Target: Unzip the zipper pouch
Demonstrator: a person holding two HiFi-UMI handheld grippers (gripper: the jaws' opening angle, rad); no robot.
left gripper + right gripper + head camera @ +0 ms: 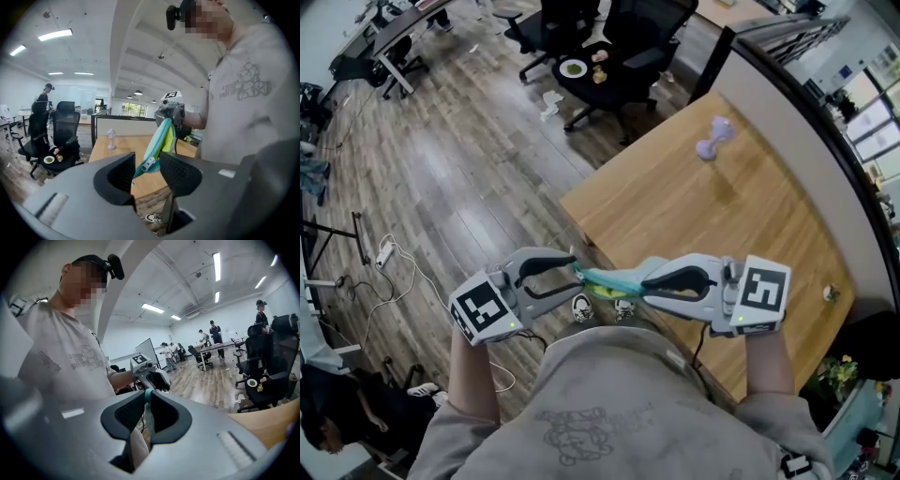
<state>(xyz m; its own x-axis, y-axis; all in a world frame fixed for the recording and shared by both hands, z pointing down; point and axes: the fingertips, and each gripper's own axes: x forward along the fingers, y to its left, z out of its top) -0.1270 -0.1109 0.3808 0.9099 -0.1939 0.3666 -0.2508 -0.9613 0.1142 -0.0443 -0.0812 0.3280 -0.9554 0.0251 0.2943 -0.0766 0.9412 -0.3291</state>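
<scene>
A teal zipper pouch (607, 280) with a yellow-green inside hangs in the air in front of the person's chest, stretched between both grippers. My right gripper (643, 282) is shut on one end of the pouch; in the right gripper view the teal edge (148, 395) is pinched between the jaws of the right gripper (146, 409). My left gripper (571, 271) stands open at the other end. In the left gripper view the pouch (161, 138) runs away from me, and its white zipper pull (148, 165) lies between the spread jaws of the left gripper (147, 174) with a gap on each side.
A wooden table (703, 220) lies ahead to the right with a small purple object (712, 139) on it and a partition (811, 117) along its far side. Black office chairs (619, 52) stand beyond. Cables (394, 262) lie on the wood floor at the left.
</scene>
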